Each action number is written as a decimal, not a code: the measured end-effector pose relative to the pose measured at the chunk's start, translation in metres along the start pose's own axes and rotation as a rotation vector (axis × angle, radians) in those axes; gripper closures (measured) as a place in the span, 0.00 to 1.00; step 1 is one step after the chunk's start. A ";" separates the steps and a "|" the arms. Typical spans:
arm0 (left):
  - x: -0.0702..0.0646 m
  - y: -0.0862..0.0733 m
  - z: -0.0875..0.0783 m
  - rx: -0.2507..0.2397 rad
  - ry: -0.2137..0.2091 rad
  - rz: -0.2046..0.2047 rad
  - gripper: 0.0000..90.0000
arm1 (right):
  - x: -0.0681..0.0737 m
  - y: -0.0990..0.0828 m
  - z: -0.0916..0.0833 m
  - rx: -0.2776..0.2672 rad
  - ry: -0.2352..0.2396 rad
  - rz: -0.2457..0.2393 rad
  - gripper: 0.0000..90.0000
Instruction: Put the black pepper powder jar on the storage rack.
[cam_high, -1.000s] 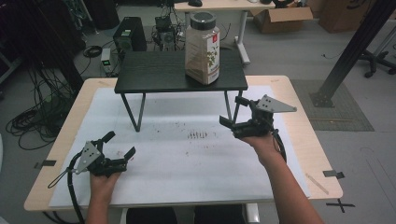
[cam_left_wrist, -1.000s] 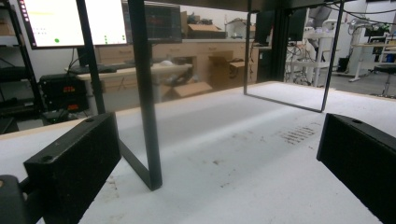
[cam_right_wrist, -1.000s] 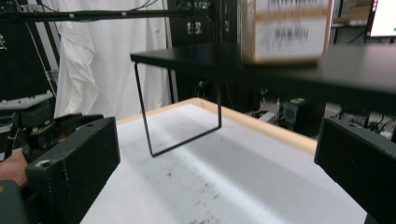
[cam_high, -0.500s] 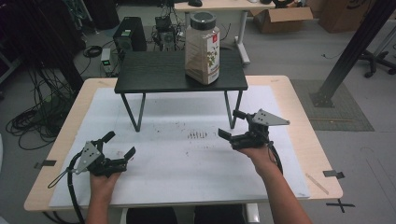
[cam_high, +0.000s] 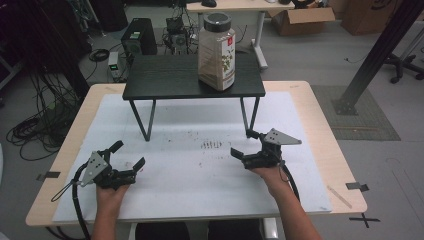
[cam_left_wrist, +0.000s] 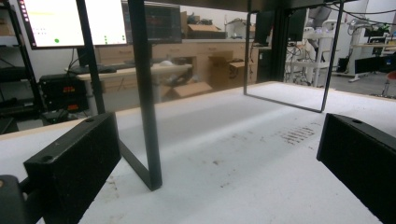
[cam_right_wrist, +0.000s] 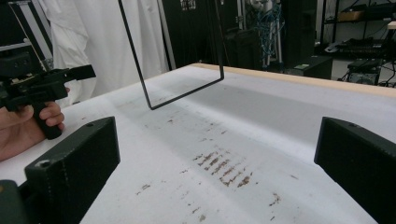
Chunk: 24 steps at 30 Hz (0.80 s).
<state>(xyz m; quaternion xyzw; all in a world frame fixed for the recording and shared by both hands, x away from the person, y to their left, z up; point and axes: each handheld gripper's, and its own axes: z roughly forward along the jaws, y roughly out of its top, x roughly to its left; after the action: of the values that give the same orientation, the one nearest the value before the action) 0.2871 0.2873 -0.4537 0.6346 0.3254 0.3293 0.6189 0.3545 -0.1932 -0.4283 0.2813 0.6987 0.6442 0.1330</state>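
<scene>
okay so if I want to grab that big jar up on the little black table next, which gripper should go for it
Probably the right. The jar stands toward the right end of the black table, and the right gripper lies nearer that end, jaws open. The left gripper, also open, sits at the near left and would have to cross farther.

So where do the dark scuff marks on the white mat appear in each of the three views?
High view: the scuff marks lie mid-mat, just in front of the black table.
Left gripper view: the scuff marks sit right of centre, beside the right jaw.
Right gripper view: the scuff marks sit low in the centre, between the jaws.
Shared landmark: the table's thin black legs, standing behind the marks.
</scene>
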 end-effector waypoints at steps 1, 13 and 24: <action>0.000 0.000 0.000 -0.001 0.001 0.000 0.00 | 0.000 -0.003 0.001 -0.002 -0.001 0.003 0.00; 0.000 0.000 0.000 -0.001 0.001 0.000 0.00 | 0.001 -0.022 0.002 -0.022 -0.014 -0.016 0.00; 0.000 0.000 0.000 -0.002 0.001 -0.001 0.00 | 0.011 -0.029 -0.007 -0.127 -0.024 -0.114 0.00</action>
<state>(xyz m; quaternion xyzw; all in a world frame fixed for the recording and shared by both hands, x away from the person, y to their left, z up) 0.2871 0.2873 -0.4537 0.6338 0.3256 0.3297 0.6193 0.3354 -0.1935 -0.4533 0.2396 0.6696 0.6753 0.1956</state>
